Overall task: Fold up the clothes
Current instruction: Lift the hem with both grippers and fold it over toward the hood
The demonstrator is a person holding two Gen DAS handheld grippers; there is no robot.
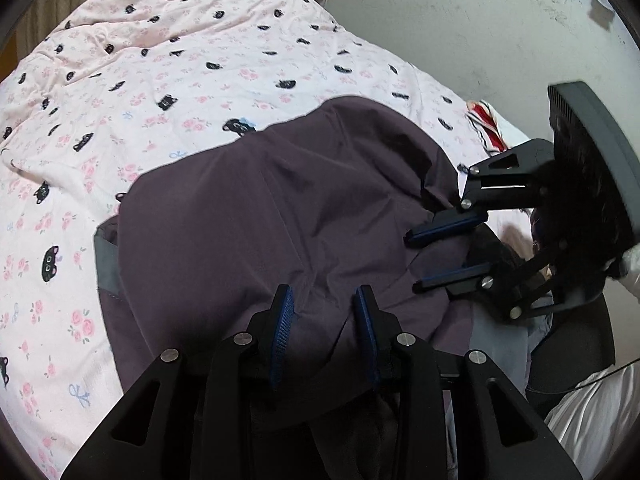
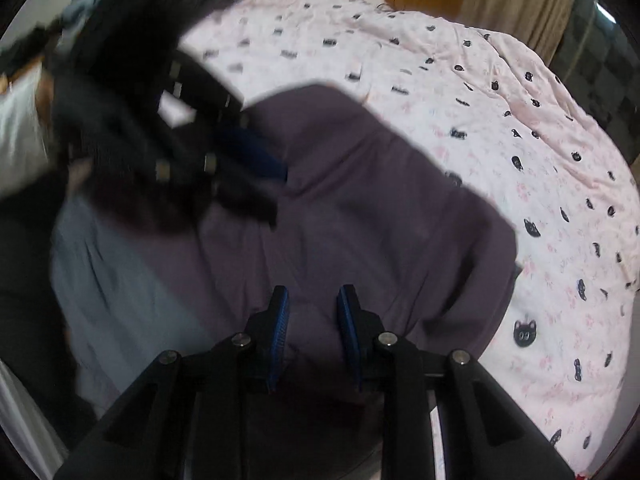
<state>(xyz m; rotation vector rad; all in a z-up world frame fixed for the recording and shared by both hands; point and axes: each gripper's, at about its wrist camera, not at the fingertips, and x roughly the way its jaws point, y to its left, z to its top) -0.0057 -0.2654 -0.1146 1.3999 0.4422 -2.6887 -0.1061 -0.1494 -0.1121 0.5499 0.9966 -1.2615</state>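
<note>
Lying on bed: purple garment [image 1: 288,208], spread over the pink bedcover [image 1: 160,80], its near edge hanging toward the person; the cloth is creased and bunched at that near edge.
Garment trim: a grey panel [image 1: 106,260] shows at the far-left corner of the purple garment; a paler grey-blue part [image 2: 120,300] lies along its left side in the right wrist view.
Left gripper [image 1: 324,300]: over the near edge of the purple garment, pointing steeply down; jaws a little apart with a ridge of purple cloth rising between the blue pads [image 1: 282,320]; whether the pads press that cloth I cannot tell.
Right gripper [image 2: 312,300]: also at the near edge of the purple garment, to the right of the left gripper; jaws parted, purple cloth below and between them, with gaps visible between the pads and the cloth, so nothing is pinched. In the left wrist view its two fingers [image 1: 444,228] stand clearly separated above the garment's right side.
Bedcover: pink, printed with black cat faces and small roses, rumpled, extending beyond the purple garment on its far side.
Striped item [image 1: 486,128]: red, white and black cloth, beyond the garment's right corner, near the wall [image 1: 460,32].
White cloth [image 1: 592,412]: to the right of the garment's near edge, low in the left wrist view.
Image quality: right wrist view blurred on its left side.
</note>
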